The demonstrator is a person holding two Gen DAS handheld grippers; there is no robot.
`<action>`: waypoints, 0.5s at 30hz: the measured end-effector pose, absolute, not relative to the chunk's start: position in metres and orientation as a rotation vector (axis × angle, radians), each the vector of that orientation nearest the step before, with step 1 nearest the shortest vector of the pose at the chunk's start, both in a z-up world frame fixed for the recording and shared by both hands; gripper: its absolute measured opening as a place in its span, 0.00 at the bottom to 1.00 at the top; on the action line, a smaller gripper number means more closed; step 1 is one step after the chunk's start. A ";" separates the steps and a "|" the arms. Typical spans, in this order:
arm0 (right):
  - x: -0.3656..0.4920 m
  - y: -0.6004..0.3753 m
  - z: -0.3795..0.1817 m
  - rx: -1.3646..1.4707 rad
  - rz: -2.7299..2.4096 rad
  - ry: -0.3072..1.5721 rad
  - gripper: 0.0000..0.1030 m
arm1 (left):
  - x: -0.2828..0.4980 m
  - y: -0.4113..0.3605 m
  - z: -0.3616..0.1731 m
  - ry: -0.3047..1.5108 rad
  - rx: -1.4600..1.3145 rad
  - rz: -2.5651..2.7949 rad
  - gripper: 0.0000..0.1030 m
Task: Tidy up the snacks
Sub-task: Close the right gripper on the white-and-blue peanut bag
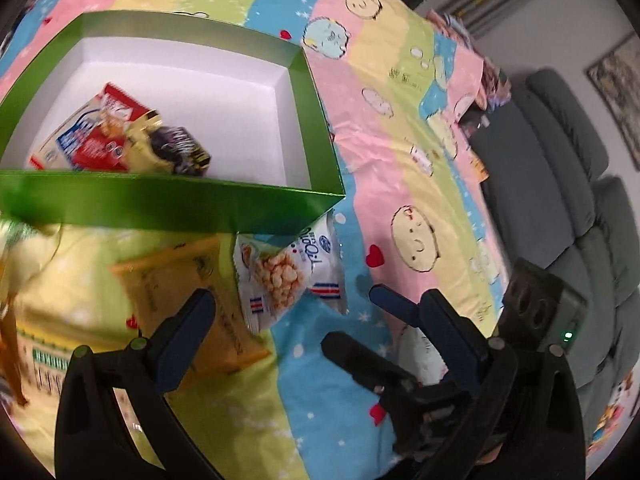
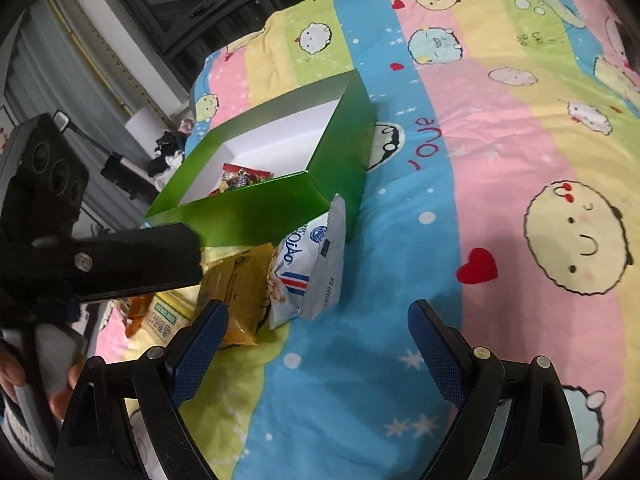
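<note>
A green box [image 1: 316,128] with a white inside lies on the bed; it also shows in the right wrist view [image 2: 256,208]. Inside it lie a red and white snack pack [image 1: 92,136] and a dark pack [image 1: 180,152]. Against the box's near wall lean a white and blue snack bag [image 1: 288,272] [image 2: 308,272] and a yellow bag [image 1: 192,304] [image 2: 236,292]. My left gripper [image 1: 316,332] is open and empty just before these bags. My right gripper [image 2: 316,344] is open and empty, close to the white bag. The right gripper's fingers [image 1: 396,304] show in the left wrist view.
A striped cartoon bedsheet [image 2: 500,160] covers the bed. More snack packs [image 1: 44,356] lie at the left. A grey sofa [image 1: 560,184] stands beyond the bed's edge. The left gripper's body [image 2: 100,264] crosses the left of the right wrist view.
</note>
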State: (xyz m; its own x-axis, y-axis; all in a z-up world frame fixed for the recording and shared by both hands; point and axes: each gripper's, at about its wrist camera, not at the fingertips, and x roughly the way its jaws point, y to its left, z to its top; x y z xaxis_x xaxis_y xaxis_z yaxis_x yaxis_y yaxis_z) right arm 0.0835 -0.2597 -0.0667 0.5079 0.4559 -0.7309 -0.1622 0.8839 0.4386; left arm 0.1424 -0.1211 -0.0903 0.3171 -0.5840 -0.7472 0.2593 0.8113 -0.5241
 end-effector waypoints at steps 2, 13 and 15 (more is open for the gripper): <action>0.088 -0.257 -0.070 0.337 0.388 0.972 0.89 | 0.151 -0.129 -0.093 1.130 -0.301 -0.585 0.99; 0.108 -0.254 -0.089 0.412 0.436 1.003 0.75 | 0.171 -0.148 -0.117 1.199 -0.194 -0.564 0.99; 0.110 -0.251 -0.092 0.402 0.442 1.009 0.74 | 0.173 -0.148 -0.122 1.208 -0.197 -0.568 0.99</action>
